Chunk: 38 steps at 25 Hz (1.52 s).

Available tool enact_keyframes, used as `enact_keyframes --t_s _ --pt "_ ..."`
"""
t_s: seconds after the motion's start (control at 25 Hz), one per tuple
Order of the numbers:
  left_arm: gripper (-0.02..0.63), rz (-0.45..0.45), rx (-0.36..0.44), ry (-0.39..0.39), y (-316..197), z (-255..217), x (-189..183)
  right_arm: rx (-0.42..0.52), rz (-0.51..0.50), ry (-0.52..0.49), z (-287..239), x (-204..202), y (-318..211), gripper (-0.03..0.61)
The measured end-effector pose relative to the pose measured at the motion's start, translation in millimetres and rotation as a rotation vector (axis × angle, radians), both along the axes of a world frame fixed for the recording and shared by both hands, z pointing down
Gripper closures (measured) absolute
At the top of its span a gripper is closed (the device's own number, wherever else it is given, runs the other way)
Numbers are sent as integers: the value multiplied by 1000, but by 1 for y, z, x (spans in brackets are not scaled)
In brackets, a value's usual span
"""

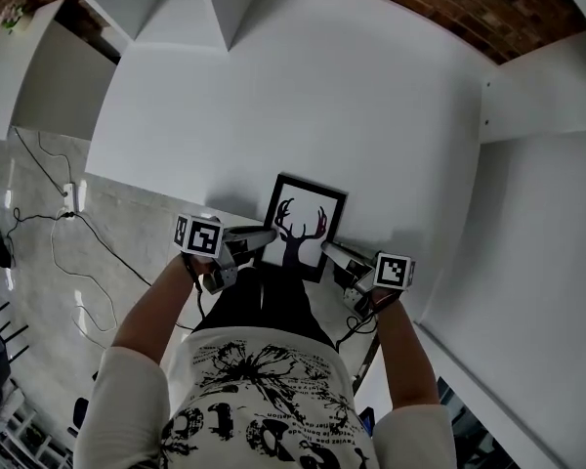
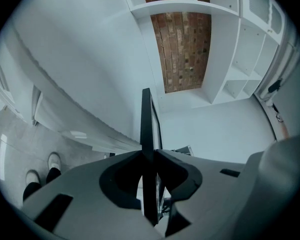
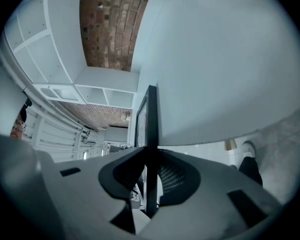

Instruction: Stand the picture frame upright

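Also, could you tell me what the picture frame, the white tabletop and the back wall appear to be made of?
Picture frame: a thin black moulding with a matte look; it could be wood or plastic, and the look leaves that open. White tabletop: smooth and even with a faint sheen, probably laminate or painted board. Back wall: bare red-brown brick, with mortar joints showing.
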<state>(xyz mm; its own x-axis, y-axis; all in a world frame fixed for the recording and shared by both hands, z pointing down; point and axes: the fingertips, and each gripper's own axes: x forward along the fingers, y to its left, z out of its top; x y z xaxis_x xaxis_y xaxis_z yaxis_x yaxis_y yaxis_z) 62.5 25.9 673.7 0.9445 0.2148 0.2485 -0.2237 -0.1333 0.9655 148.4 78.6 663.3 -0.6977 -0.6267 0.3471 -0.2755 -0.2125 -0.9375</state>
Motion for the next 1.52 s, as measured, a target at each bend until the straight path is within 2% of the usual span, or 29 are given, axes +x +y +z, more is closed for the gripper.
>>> enact_keyframes --t_s 0.08,0.24,0.44,0.6,0.8,1.0,1.2,1.36,1.44,1.52 --pt "518 5 -1 -1 3 -5 -3 -25 5 -43 -7 -6 2 497" --pt "518 -5 9 7 -1 -22 -6 3 -49 -4 -19 -5 -2 497" --pt "520 -54 47 28 -33 -54 1 33 -91 9 -49 5 -38 497" --pt "518 -95 110 50 -48 -69 6 113 -144 55 -64 13 -57 497" --pt "518 -158 206 74 -101 -97 15 205 -226 99 -92 25 -117 497" --pt "518 -179 297 96 -101 -135 9 303 -269 148 -133 20 -121 497" --pt "517 -165 393 97 -99 -152 3 377 -302 239 -147 20 -121 499" --pt "517 -149 460 108 -92 -147 6 447 -295 276 -141 24 -115 499" --pt "517 -131 490 114 -112 -149 -1 469 -294 298 -144 17 -133 498" --pt "517 -120 505 125 -158 -158 -18 480 -289 311 -157 -2 -178 497"
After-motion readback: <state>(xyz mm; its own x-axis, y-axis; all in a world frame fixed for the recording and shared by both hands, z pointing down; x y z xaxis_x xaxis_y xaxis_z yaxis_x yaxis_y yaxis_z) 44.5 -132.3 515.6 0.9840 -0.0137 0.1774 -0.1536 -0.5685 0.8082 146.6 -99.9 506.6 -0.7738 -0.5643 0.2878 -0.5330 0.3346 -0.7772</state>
